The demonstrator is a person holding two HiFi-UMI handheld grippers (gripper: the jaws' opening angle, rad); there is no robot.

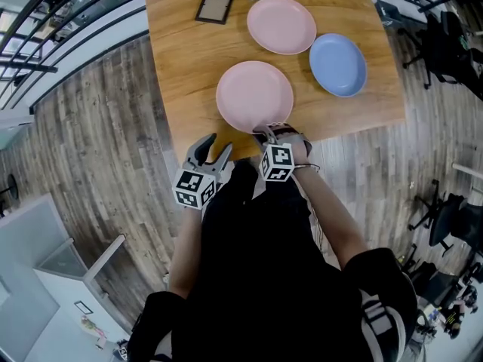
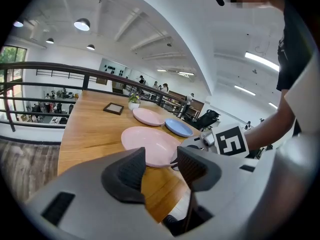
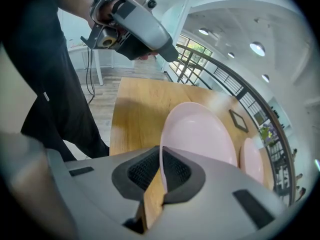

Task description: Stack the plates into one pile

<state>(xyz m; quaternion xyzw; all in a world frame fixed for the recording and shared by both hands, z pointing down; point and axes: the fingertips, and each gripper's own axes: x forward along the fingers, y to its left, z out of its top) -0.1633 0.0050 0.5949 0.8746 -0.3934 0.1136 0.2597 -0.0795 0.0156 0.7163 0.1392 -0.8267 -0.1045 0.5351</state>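
Pink plate (image 3: 200,134) is pinched at its near rim by the right gripper (image 3: 161,171), likely to lift it for stacking, while the left gripper (image 2: 161,170) hangs beside, spread and empty.

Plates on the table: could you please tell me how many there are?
3. The near pink plate lies at the front edge of the table, rim pinched by the right gripper. The far pink plate lies behind it, the blue plate right of that. None seems hidden.
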